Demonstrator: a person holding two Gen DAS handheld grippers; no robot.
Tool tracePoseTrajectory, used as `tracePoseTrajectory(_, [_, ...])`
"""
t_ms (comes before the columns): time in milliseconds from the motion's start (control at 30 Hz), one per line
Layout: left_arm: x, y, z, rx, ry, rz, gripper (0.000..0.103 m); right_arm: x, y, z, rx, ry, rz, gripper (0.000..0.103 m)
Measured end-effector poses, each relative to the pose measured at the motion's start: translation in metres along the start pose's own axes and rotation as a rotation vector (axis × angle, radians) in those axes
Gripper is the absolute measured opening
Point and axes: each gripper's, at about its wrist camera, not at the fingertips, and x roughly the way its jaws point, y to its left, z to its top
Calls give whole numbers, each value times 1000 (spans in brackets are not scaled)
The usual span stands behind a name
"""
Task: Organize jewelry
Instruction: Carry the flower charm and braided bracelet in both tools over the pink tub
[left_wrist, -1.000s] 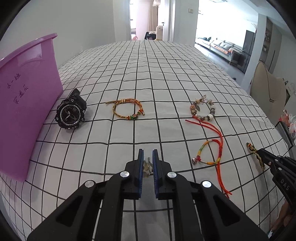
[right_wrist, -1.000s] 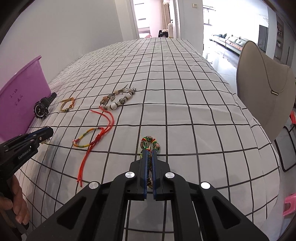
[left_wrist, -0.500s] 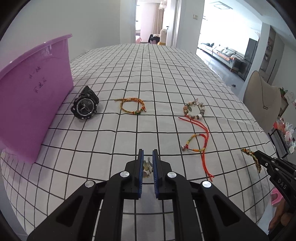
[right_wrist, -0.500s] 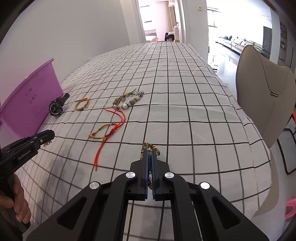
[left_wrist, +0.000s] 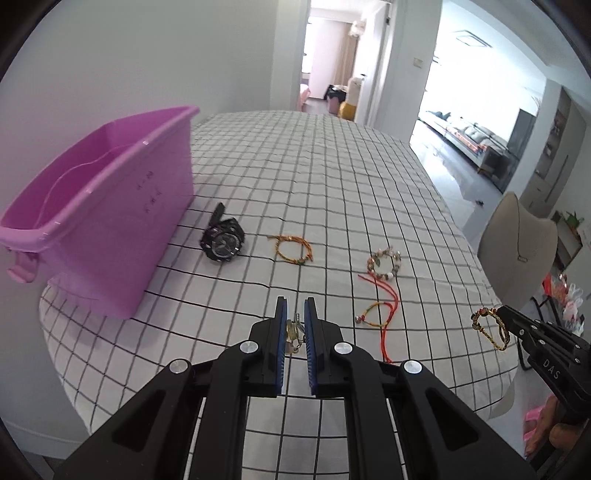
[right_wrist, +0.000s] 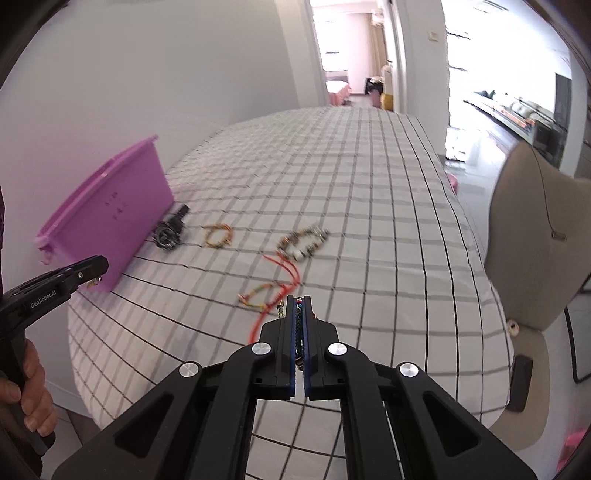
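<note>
You had both tongs loaded: your left gripper (left_wrist: 294, 325) was clamped narrow on a small metal trinket (left_wrist: 293, 330), pinched between the blue pads (left_wrist: 281, 332), and your right gripper (right_wrist: 299, 325) was squeezed almost flat on a dark braided bracelet (right_wrist: 297, 332), whose beaded loop (left_wrist: 489, 328) dangled free off the tips in the left camera's view. That dangling loop looked like your biggest risk: only a thin run of cord sat between the pads, so a quick swing toward the purple bin (left_wrist: 99, 229), up and to the left of your left tongs, could have let it slide out or snag on the rim. The trinket was so small that any easing of the squeeze might have dropped it onto the checked cloth (left_wrist: 332, 184). Ahead of your left tips the black watch (left_wrist: 222, 243) and the orange cord bracelet (left_wrist: 293, 249) lay beside each other, with the beaded bracelet (left_wrist: 384, 260) and the red-string bracelet (left_wrist: 376, 314) off to the right, all untouched. Compared with a second before, you had lifted both tongs well clear: the cloth had dropped away, the bin's open inside had come into sight, the braided bracelet had left the table, and both grips had stayed tight.
</note>
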Motion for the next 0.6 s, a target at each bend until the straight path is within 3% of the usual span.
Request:
tracePoseTrajectory(267, [-62,33,37,-89,-94,53,10,-24,37,49,-95,-45,90,3])
tracePoseTrajectory(600, [-97,111,94,-97,-191,102,10,-12,147,123,-169,-117,228,3])
